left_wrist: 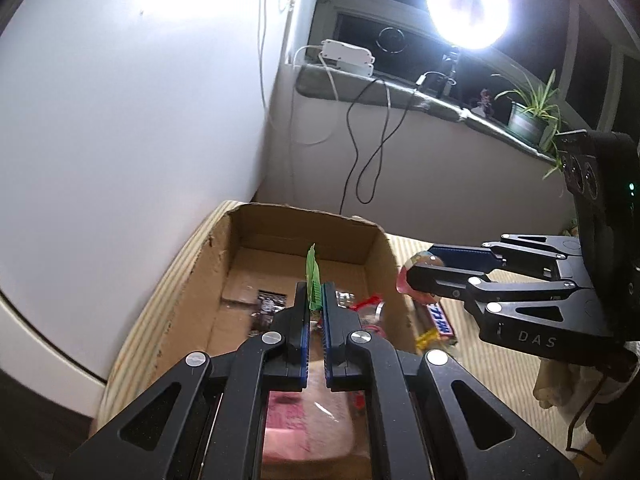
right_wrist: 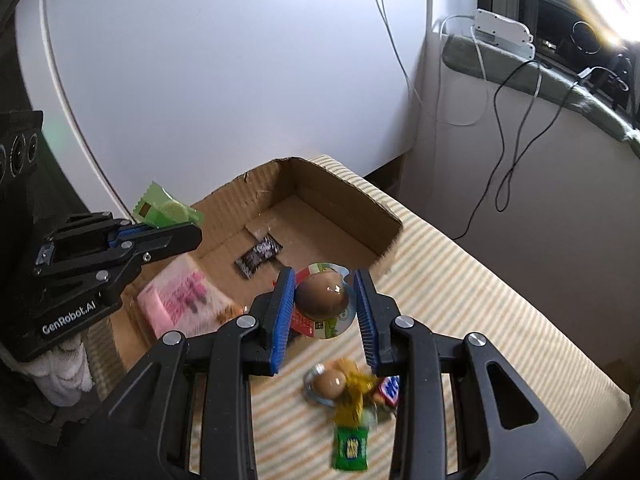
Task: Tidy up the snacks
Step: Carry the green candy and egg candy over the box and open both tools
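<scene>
Both grippers grip — left [left_wrist: 316, 300] green packet [left_wrist: 313, 280], right [right_wrist: 325, 300] egg pack [right_wrist: 322, 294].

A bright round lamp [left_wrist: 467, 7] glares at one o'clock, above a grey window ledge [left_wrist: 404, 94]. On the ledge sit a white power strip [left_wrist: 347, 56] at twelve o'clock and a potted plant [left_wrist: 530, 114] at two o'clock. A black cable [left_wrist: 362, 148] hangs down from the ledge — looping against the white wall [left_wrist: 132, 100] below.
</scene>
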{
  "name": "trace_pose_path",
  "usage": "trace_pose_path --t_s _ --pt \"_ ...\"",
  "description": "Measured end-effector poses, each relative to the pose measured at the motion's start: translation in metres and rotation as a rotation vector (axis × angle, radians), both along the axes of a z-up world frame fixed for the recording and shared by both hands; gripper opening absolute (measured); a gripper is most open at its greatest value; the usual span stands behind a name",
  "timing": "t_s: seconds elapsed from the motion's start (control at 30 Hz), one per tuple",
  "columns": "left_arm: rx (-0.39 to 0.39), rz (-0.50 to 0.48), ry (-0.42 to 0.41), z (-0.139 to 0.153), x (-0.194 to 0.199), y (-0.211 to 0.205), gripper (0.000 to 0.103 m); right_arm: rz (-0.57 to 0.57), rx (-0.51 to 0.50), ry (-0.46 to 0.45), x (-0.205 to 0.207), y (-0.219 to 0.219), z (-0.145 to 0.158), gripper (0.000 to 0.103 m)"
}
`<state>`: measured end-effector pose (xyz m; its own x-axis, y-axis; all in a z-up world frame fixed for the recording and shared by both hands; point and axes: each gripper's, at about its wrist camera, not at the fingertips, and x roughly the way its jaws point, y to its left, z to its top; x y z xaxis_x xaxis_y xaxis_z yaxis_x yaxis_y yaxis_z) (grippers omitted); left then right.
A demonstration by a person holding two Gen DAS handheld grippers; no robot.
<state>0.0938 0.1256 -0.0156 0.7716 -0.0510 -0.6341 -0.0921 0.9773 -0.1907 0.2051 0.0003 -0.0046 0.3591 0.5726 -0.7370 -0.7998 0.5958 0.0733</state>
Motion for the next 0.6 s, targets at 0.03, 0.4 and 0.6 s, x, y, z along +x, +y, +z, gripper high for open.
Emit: trace_pose_path --t_s 0.03,0.4,0.6 --pt "0.001 0.002 0.004 -0.001 0.001 0.002 0.004 0.002 -0.001 0.004 0.004 0.005 -0.002 0.031" --pt "-0.004 -0.003 0.032 -0.008 0.016 0.011 0.004 0.003 -0.018 0.045 0.029 0.030 -0.018 0.031" --pt "-0.001 0.000 0.039 -0.009 0.019 0.012 0.004 0.005 -0.028 0.045 0.032 0.035 -0.021 0.032"
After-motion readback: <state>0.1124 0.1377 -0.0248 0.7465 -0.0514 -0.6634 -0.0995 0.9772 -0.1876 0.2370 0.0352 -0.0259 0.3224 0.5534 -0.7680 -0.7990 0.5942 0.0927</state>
